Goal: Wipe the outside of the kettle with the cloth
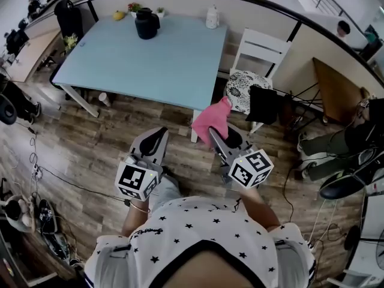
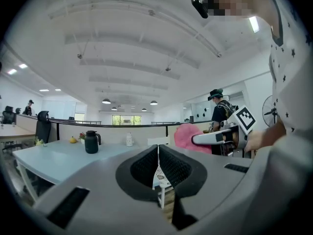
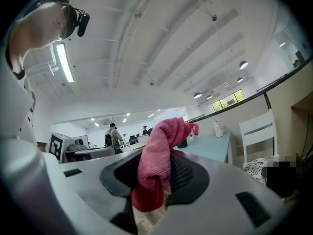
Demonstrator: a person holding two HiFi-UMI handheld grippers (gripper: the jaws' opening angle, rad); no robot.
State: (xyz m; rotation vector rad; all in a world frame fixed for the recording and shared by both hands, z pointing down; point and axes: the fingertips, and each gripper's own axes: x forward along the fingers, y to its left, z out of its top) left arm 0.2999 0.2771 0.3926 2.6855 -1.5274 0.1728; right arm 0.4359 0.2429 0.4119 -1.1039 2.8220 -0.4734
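Pinching cloth [image 3: 159, 160] in right gripper [image 3: 161, 180].

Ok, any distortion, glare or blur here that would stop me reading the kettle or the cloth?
Head view: heavy fisheye bows the partition rail, yet the kettle is sharp and evenly lit. Left gripper view: dark vignetted corners, kettle small but clear. Right gripper view: the strip light blows out; the cloth is crisp.
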